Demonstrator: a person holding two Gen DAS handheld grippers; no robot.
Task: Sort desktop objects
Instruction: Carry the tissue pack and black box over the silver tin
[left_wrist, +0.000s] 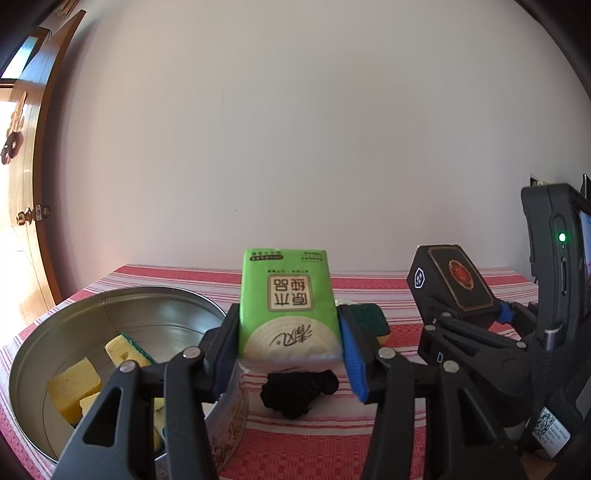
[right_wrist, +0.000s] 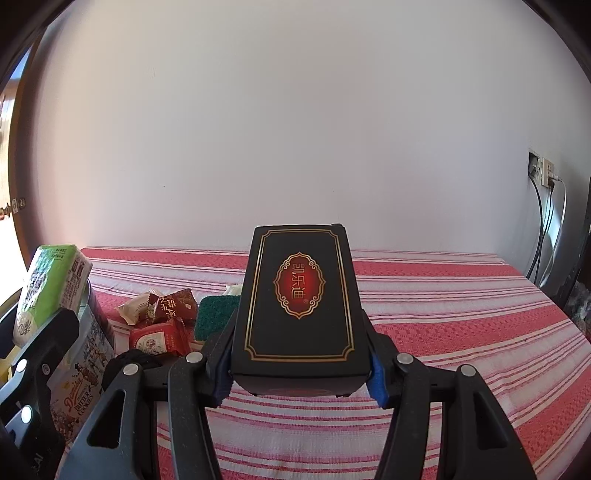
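Left of the left tongs (left_wrist: 290, 349), a round tin (left_wrist: 110, 325) on the striped bench (left_wrist: 406, 288) holds yellow sponges (left_wrist: 75, 386). Those tongs are clenched on a green tissue pack (left_wrist: 288, 306), lifted above the bench. Rightward, the right tongs (right_wrist: 299, 373) grasp a black box (right_wrist: 299, 299), also raised.

Right gripper (right_wrist: 299, 369) clamping black box (right_wrist: 299, 295), above striped tablecloth (right_wrist: 443, 314), snack packets (right_wrist: 162, 321) left
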